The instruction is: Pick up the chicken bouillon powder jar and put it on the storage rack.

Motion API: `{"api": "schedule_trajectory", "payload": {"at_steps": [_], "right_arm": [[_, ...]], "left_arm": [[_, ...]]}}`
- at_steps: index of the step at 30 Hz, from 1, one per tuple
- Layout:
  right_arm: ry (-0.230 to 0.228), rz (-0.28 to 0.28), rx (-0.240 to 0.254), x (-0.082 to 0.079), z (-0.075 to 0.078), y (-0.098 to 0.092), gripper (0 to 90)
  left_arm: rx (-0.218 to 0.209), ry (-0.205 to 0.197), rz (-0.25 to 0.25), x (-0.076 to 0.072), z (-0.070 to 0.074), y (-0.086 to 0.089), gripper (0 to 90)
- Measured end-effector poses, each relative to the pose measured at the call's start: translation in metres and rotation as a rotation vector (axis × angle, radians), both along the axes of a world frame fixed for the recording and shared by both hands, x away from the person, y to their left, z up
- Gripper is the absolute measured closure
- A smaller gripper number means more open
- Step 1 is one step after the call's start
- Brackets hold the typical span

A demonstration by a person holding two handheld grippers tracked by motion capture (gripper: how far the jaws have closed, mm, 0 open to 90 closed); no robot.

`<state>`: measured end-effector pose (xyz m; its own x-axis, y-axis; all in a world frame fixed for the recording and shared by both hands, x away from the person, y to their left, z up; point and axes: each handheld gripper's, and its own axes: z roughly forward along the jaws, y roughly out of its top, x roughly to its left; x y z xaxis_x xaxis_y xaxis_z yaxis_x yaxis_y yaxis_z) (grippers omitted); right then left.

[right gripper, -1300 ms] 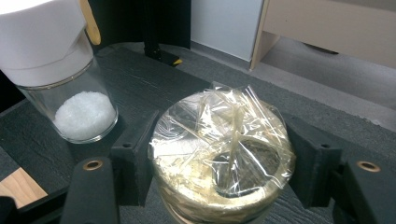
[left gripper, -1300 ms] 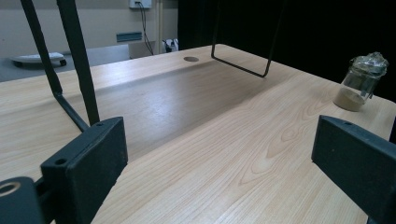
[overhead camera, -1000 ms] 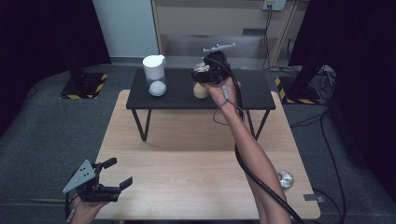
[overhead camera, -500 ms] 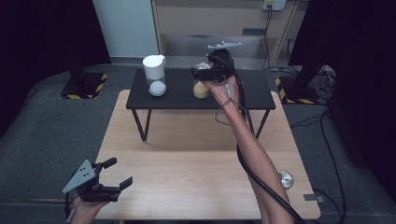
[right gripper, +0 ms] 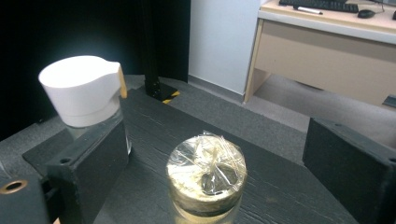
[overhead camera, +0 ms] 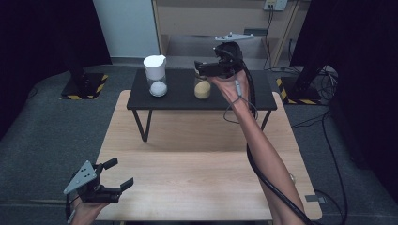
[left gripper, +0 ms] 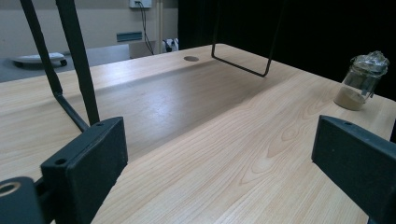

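Observation:
A glass jar of yellow powder (overhead camera: pixel 202 89), its top covered in clear wrap (right gripper: pixel 207 179), stands on the black raised shelf (overhead camera: pixel 178 97). My right gripper (overhead camera: pixel 201 69) hovers just above and behind it. Its jaws have just been opening and now stand wide apart, the pads (right gripper: pixel 91 170) clear of the jar on both sides. A white-lidded jar (overhead camera: pixel 155 75) with white powder stands to the left on the same shelf. My left gripper (overhead camera: pixel 120 173) rests open and empty at the near left corner of the wooden table (overhead camera: pixel 197 159).
A small wrapped jar (left gripper: pixel 362 81) stands on the wooden table near its right edge. The shelf's thin black legs (left gripper: pixel 79 70) rise from the table's far half. A desk and dark curtains lie beyond.
The right gripper's jaws have parted from the yellow jar, and the gripper has risen and drawn back a little. The jar stays on the shelf. The left gripper has kept still.

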<state>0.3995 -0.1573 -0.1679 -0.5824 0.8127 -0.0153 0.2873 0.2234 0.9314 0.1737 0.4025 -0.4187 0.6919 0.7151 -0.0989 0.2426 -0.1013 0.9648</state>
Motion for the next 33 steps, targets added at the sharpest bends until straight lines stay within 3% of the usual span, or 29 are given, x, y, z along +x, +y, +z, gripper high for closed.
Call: {"api": "schedule_trajectory", "payload": {"at_steps": [17, 33], "right_arm": [[-0.036, 0.062, -0.009, -0.031, 0.011, -0.011, 7.2], [-0.028, 0.103, 0.087, -0.059, -0.007, -0.057, 7.7]], "left_arm": [[0.000, 0.002, 0.000, 0.000, 0.000, 0.000, 2.7], [0.000, 0.007, 0.003, 0.000, 0.000, 0.000, 2.7]]}}
